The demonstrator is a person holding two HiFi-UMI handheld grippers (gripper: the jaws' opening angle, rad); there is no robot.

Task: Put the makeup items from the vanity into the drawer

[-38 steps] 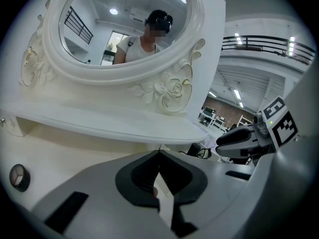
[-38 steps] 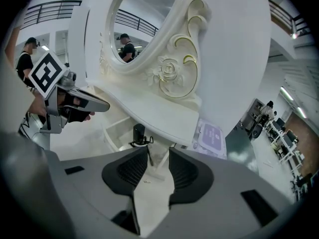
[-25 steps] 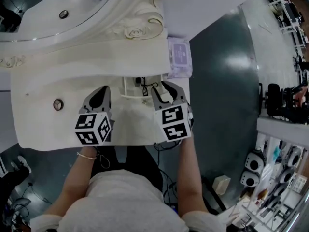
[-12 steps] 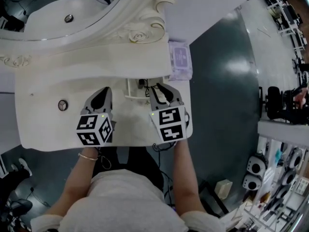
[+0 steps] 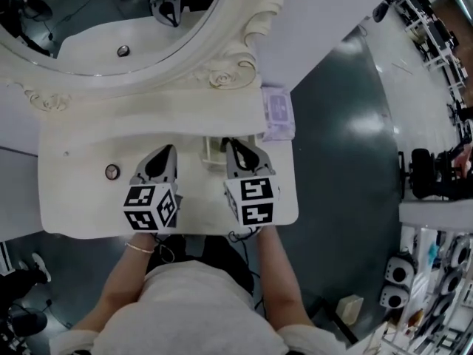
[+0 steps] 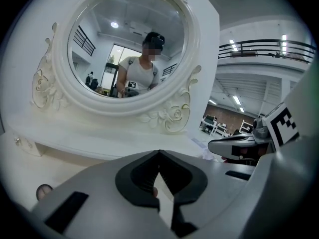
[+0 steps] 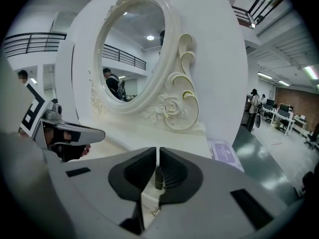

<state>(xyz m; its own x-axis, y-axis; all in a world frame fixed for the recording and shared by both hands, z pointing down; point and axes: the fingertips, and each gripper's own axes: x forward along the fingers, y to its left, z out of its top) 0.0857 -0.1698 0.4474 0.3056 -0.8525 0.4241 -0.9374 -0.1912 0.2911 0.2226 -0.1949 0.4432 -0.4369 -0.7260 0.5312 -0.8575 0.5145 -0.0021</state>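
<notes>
On the white vanity top (image 5: 81, 198), my right gripper (image 5: 230, 143) hangs over a small white open compartment (image 5: 212, 152) at the middle. In the right gripper view its jaws (image 7: 157, 156) are closing, almost together, and a short dark makeup tube (image 7: 158, 179) stands upright, pinched between the pads. My left gripper (image 5: 166, 151) hovers just left of the compartment with its tips (image 6: 159, 154) touching and nothing held. A small round compact (image 5: 111, 171) lies on the top farther left, also visible low in the left gripper view (image 6: 44, 190).
The oval mirror (image 5: 96, 21) in its carved white frame (image 5: 222, 76) rises behind the vanity top. A purple wipes pack (image 5: 277, 113) lies at the back right corner. To the right the top ends above a dark floor (image 5: 340, 168). The person's body stands at the front edge.
The right gripper has slid left over the compartment and its jaws have drawn together. The left gripper has kept its place. The head camera has tilted, showing more mirror.
</notes>
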